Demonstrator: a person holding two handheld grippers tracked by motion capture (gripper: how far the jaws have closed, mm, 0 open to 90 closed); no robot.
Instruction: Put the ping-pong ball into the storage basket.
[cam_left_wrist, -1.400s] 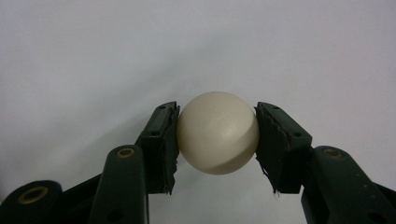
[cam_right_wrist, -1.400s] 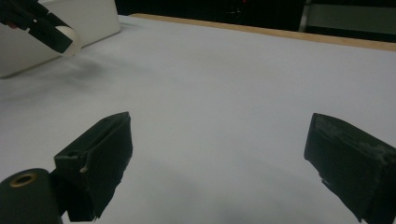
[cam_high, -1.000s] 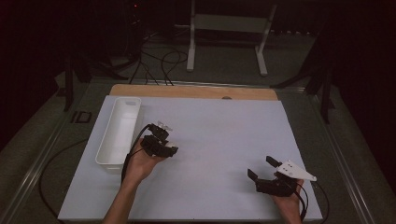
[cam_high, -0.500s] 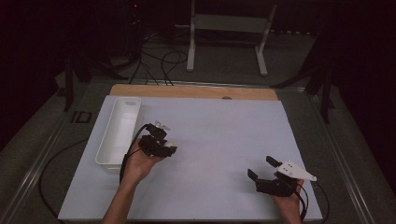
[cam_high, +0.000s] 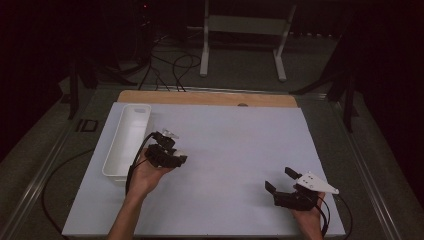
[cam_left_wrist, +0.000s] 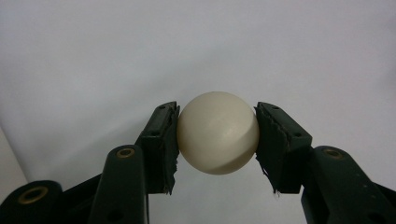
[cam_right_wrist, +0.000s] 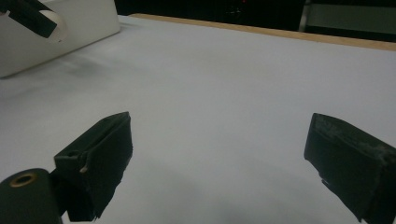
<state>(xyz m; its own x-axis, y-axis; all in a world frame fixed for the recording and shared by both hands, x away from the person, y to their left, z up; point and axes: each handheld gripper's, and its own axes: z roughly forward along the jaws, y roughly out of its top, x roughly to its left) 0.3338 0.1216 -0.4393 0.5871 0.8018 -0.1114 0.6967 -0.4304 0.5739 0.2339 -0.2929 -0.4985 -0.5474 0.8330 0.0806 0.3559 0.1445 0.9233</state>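
Observation:
A cream-white ball (cam_left_wrist: 217, 135) sits squeezed between the two black pads of my left gripper (cam_left_wrist: 217, 112). In the high view that left gripper (cam_high: 168, 136) hangs over the left part of the white table (cam_high: 240, 140), just right of the white tray (cam_high: 126, 140), with the ball (cam_high: 170, 133) at its tip. My right gripper (cam_high: 278, 178) rests low near the front right of the table, its jaws wide apart. In the right gripper view the right gripper (cam_right_wrist: 219, 123) has nothing between its jaws, just bare table.
The long white tray (cam_right_wrist: 70, 28) lies along the table's left side, and the inside that I can see holds nothing. A wooden strip (cam_high: 210, 98) runs along the far edge. Beyond it stand a white stand (cam_high: 245, 30) and floor cables (cam_high: 170, 65).
The left gripper with the ball has edged slightly left toward the tray. The right gripper has stayed where it was.

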